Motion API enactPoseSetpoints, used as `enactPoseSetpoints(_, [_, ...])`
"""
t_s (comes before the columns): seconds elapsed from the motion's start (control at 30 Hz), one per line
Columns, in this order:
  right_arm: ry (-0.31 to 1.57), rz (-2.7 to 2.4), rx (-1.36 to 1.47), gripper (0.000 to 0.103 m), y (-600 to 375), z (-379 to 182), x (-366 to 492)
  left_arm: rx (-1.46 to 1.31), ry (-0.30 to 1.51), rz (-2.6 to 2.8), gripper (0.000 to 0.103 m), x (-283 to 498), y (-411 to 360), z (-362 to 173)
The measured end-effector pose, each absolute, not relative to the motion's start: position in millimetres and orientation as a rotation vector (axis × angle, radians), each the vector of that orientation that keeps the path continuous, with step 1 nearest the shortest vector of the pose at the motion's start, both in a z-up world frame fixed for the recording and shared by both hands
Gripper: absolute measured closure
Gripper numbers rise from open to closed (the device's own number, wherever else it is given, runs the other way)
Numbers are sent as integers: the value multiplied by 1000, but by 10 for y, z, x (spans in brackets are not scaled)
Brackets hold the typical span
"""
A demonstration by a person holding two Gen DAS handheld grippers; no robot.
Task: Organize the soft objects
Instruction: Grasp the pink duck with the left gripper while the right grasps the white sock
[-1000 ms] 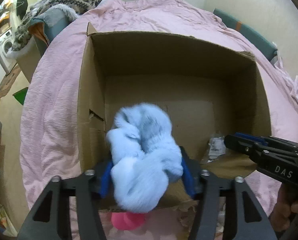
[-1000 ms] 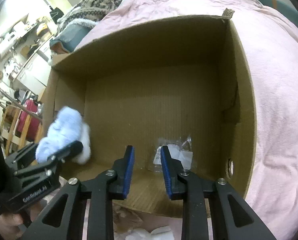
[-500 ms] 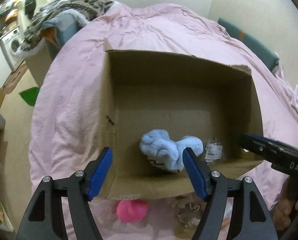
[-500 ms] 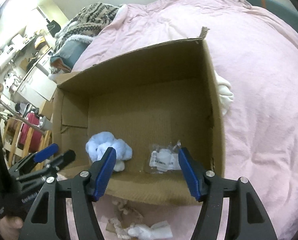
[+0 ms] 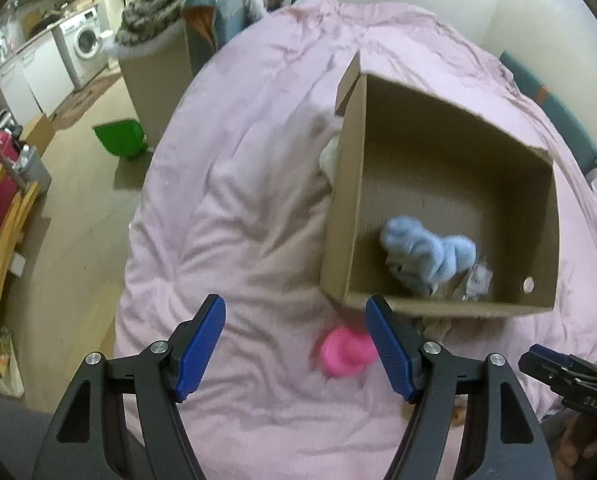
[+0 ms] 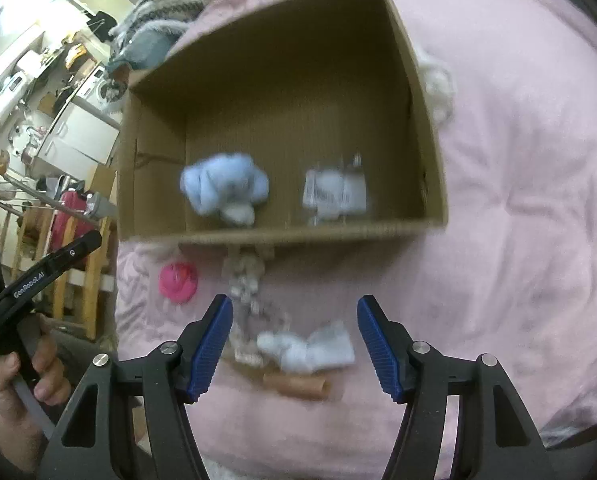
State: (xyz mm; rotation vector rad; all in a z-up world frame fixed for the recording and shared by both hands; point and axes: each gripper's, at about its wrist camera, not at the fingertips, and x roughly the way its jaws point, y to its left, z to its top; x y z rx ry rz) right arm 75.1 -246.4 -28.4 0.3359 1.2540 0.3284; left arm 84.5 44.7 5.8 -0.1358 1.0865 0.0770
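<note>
Left wrist view: my left tool (image 5: 294,342) gapes empty over the bed (image 5: 238,216); right tool (image 6: 294,340) likewise; blue plush (image 5: 426,254) lies inside the cardboard box (image 5: 340,216).

Surface: pink bed cover (image 6: 518,200).
Ahead of the right tool: cardboard box (image 6: 426,128).
Between its fingers: white bundle (image 6: 306,348), brown tube (image 6: 296,388).
Left of them: pink toy (image 6: 177,282).

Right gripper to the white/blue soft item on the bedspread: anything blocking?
Nothing visible does. The right gripper is open, and the white and blue soft item lies on the pink bedspread between its jaws. A tan tube sits just nearer the camera.
</note>
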Motion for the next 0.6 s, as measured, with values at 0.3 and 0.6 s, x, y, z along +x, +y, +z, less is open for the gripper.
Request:
enactPoseSetpoints(0.3, [1446, 299, 308, 35, -2367, -786, 747, -170, 1160, 78, 33, 882, 416, -163])
enactPoseSetpoints(0.6, [1452, 380, 201, 49, -2057, -865, 733, -149, 1181, 50, 33, 964, 288, -247])
